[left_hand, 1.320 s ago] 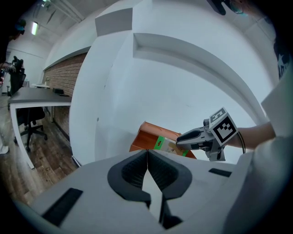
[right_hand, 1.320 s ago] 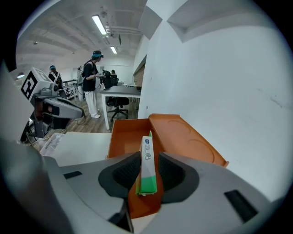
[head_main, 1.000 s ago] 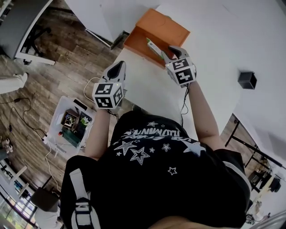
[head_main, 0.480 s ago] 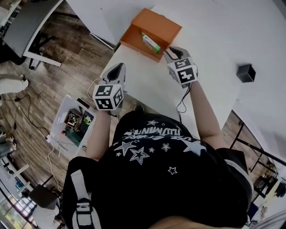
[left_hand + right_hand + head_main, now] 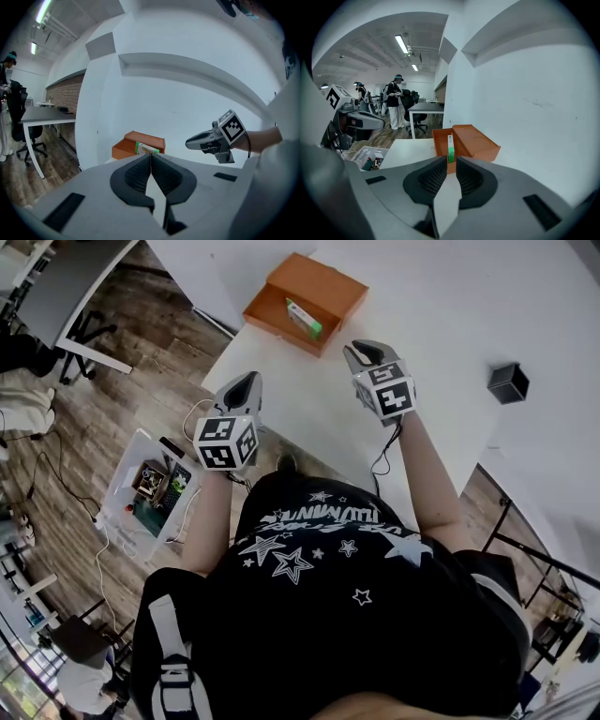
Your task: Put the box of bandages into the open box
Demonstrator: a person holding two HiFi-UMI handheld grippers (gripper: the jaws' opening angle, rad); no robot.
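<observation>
Orange cardboard open box [image 5: 323, 282]: at far edge of white table [image 5: 450, 324], lid folded back (inner floor hidden).
White-and-green box of bandages [image 5: 303, 319]: on edge inside open box; print too small to read, lower end cut off by box wall.
Left gripper [image 5: 150, 159]: jaws pressed together, empty.
Right gripper [image 5: 449, 165]: jaws a narrow slit apart, holding nothing, short of open box.
Small black cube [image 5: 507, 382]: on table, well apart (nature unclear).
</observation>
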